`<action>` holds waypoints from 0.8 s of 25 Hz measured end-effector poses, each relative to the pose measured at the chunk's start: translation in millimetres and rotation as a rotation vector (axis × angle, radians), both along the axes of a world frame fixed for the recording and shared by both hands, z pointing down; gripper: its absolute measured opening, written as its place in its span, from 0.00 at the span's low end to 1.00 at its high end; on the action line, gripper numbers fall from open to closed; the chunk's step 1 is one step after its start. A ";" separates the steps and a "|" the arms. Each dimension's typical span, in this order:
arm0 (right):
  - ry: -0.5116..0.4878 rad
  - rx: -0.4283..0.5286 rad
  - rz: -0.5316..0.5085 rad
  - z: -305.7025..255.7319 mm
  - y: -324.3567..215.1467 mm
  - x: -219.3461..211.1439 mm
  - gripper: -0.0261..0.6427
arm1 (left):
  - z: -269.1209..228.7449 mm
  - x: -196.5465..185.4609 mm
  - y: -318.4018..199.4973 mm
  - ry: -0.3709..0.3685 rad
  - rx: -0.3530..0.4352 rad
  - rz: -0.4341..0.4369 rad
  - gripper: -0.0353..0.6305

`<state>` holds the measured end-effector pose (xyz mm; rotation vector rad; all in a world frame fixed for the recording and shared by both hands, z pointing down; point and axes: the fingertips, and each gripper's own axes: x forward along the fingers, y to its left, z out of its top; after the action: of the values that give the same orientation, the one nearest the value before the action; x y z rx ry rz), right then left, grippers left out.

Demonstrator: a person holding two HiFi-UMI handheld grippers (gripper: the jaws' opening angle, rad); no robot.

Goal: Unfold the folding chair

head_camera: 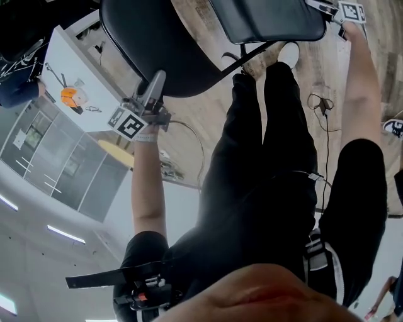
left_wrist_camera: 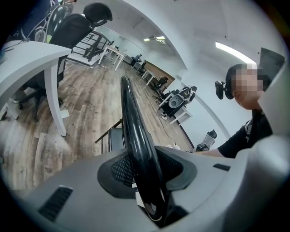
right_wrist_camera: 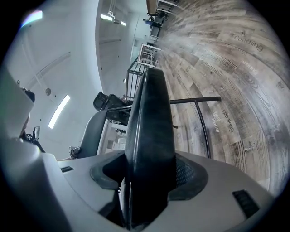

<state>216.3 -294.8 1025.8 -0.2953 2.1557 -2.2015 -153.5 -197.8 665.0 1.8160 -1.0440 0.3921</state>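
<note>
The folding chair (head_camera: 189, 56) stood in front of the person over the wood floor (right_wrist_camera: 226, 68), spanned between both claws; no view showed its feet. It looked rigid and moderately heavy: a hard, glossy backrest (left_wrist_camera: 136, 136), thin at the rim and probably slippery, a thicker padded seat (right_wrist_camera: 149, 136) that would give a little under pressure, and a black metal frame tube (right_wrist_camera: 195, 99) joining them on hinges. The panel edges seemed the sensible places to take hold, well away from the hinge, where fingers or pads could be pinched as the parts swung apart.

The left claw (head_camera: 155, 85) was clamped on the backrest's thin rim. The right claw (head_camera: 327, 7) sat wider, its pads against the seat's thick edge, which filled the gap.

Counted: one chair, with one backrest and one seat; two claws, one panel in each. One white tabletop (left_wrist_camera: 27, 54) stood to the side.
</note>
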 end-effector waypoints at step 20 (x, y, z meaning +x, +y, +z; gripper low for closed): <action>0.535 0.356 0.215 -28.0 -27.1 92.1 0.50 | -28.4 -29.6 -11.1 -0.254 0.190 -0.074 0.38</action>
<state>308.5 -321.9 997.8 -1.1373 2.5547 -1.7146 -183.1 -208.9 636.6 1.9227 -1.3596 0.5020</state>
